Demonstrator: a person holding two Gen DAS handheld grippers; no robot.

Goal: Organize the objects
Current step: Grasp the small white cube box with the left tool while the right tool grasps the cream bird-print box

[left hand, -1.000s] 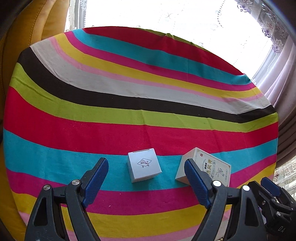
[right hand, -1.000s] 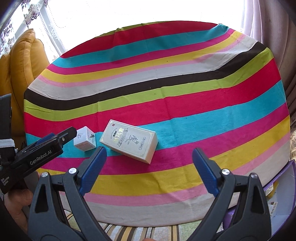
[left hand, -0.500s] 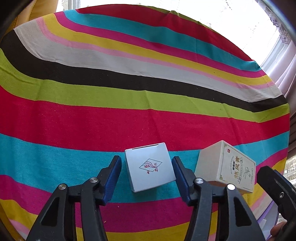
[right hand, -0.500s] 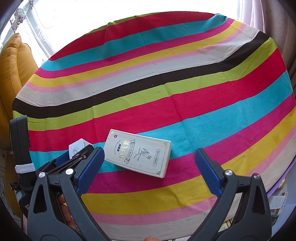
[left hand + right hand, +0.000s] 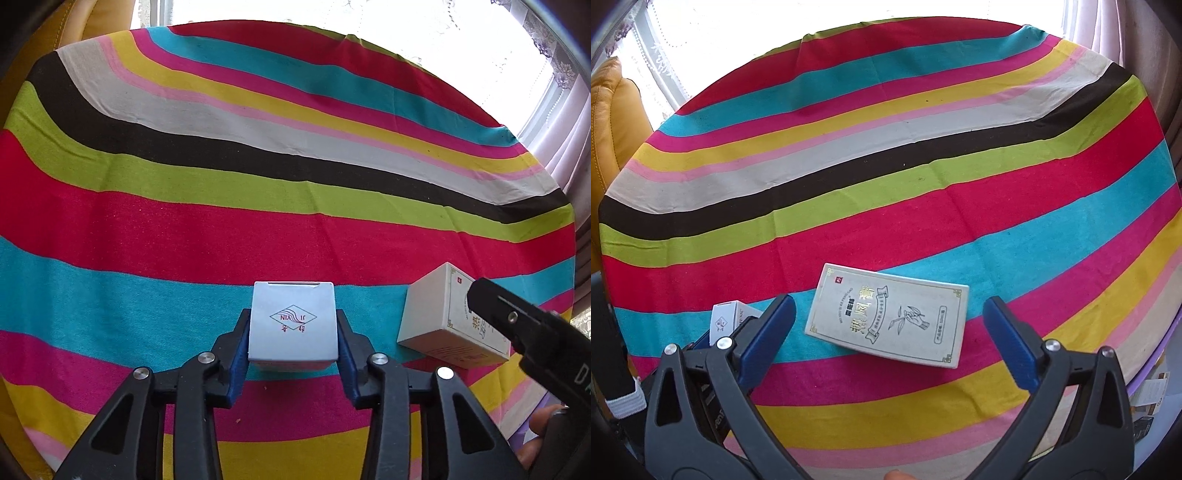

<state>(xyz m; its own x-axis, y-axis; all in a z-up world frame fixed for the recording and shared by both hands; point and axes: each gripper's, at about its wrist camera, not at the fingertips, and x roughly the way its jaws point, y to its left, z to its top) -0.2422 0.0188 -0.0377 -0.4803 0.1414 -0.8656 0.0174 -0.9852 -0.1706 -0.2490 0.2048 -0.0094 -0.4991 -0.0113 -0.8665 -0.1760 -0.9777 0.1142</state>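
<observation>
A: Small white box [image 5: 293, 325] with a red diamond logo, sitting on the turquoise stripe of the striped tablecloth [image 5: 258, 229], at six o'clock in the left wrist view. Closed, contents not visible.

B: Held?

A: Pinched between the blue pads [image 5: 240, 350] of the left gripper [image 5: 293, 345], jaws just closed in against both side walls. Box bottom looks slightly off the cloth, though hard to tell.

B: And the other one?

A: Long cream box [image 5: 888, 315] with gold-framed print, lying flat and closed, tilted across turquoise and magenta stripes, near six o'clock in the right wrist view. Seen at three o'clock from the left wrist, just beside the small box, not touching it.

B: Anything in the way?

A: Black tip of the right gripper's body crossing the long box's near end in the left view. Yellow chair [image 5: 613, 122] at nine o'clock, curtain [image 5: 565, 147] at two o'clock.

B: Right gripper [image 5: 886, 330]?

A: Spread wide, just opened further, pads flanking the long box without touching. Pointing steeply down, like the left.
</observation>
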